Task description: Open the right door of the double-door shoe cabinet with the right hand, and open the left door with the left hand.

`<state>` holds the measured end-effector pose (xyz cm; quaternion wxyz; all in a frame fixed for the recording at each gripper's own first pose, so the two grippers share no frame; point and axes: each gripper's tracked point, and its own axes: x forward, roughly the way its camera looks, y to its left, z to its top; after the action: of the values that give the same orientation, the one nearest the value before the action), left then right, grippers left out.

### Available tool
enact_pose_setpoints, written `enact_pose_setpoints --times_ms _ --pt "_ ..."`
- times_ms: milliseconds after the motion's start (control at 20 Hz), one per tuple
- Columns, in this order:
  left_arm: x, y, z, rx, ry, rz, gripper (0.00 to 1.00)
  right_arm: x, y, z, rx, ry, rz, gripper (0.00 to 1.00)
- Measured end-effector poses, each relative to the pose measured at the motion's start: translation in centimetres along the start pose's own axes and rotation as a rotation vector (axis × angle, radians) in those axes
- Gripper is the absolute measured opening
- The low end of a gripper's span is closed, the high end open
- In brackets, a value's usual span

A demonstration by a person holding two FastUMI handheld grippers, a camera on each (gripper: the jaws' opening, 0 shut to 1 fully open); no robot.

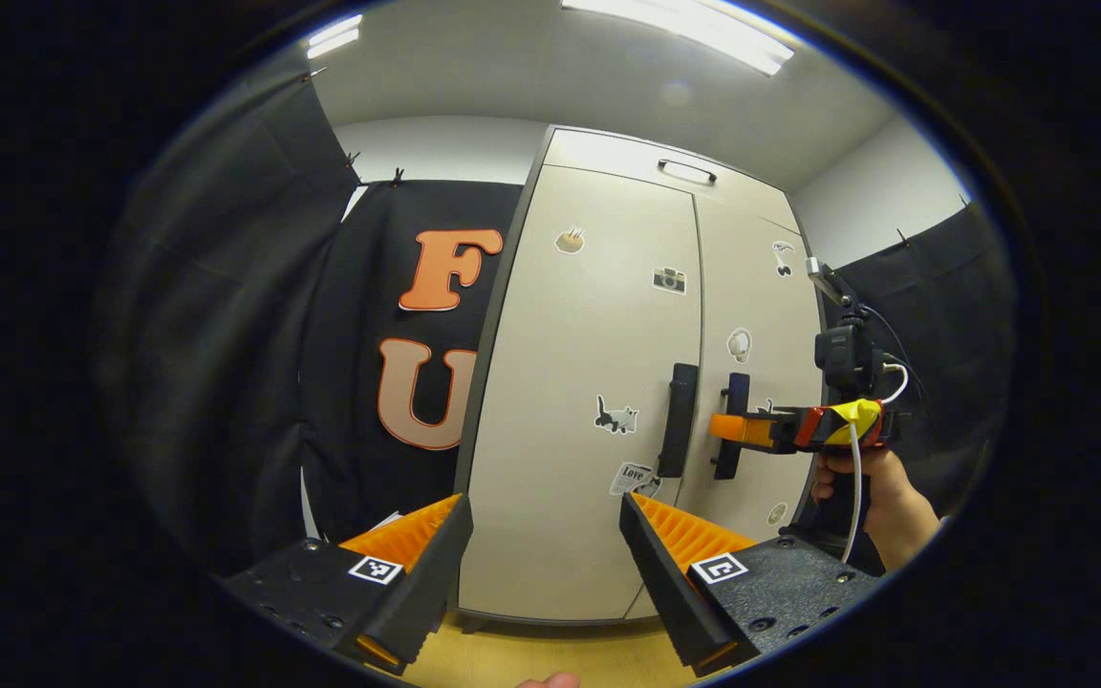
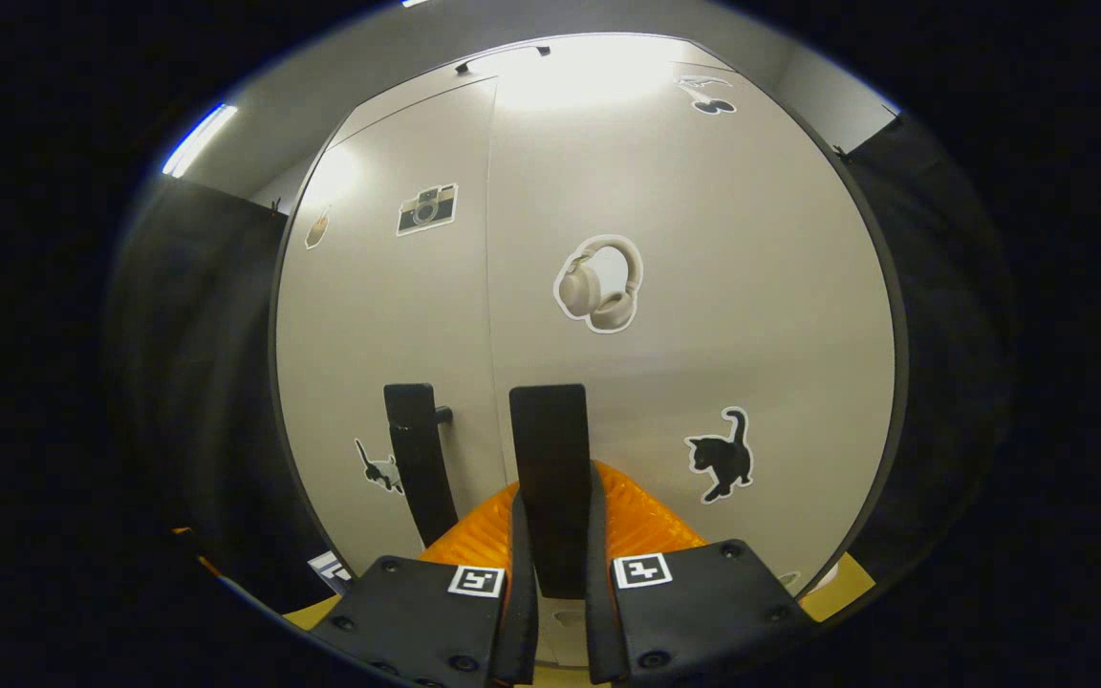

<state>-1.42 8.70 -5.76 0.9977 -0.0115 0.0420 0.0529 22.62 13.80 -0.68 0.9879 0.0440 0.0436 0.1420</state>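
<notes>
In the left gripper view we face the shoe cabinet [image 1: 598,382], which stands upright against the booth's black cloth with both doors shut. The left door [image 1: 579,401] and the right door [image 1: 756,315] meet at a centre seam, each with a dark vertical handle beside it. Our left gripper [image 1: 546,559] hangs back from the cabinet, its fingers spread wide and holding nothing. Farther off, our right gripper [image 1: 732,428], held by a hand [image 1: 880,492], reaches level to the right handle [image 1: 732,425]. In the right gripper view, the right gripper's fingers sit narrow on either side of that handle [image 2: 550,478], closed around it, while the left handle [image 2: 417,459] stands just beside it, untouched.
</notes>
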Motion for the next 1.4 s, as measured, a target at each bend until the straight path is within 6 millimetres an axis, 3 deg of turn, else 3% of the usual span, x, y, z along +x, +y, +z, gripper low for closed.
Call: enact_pose_setpoints --times_ms 350,500,800,1100,1400 --pt "-0.4 -2.3 -0.3 0.008 0.009 -0.03 0.94 -7.2 -0.8 -0.1 -0.056 0.044 0.111 0.29" --pt "-0.9 -3.7 -0.3 0.001 0.003 -0.041 0.95 -10.5 -1.9 0.0 -0.051 0.048 0.164 0.28" --pt "-1.7 -5.4 -0.3 -0.013 -0.015 -0.041 0.94 -15.0 -4.4 0.3 -0.036 0.062 0.235 0.29" --pt "-1.3 -6.8 -0.4 -0.034 -0.019 -0.056 0.94 -17.0 -6.7 1.0 -0.04 0.052 0.226 0.28" --pt "-0.5 -8.9 -0.5 -0.043 -0.021 -0.099 0.95 -17.2 -9.0 1.2 -0.06 0.023 0.13 0.28"
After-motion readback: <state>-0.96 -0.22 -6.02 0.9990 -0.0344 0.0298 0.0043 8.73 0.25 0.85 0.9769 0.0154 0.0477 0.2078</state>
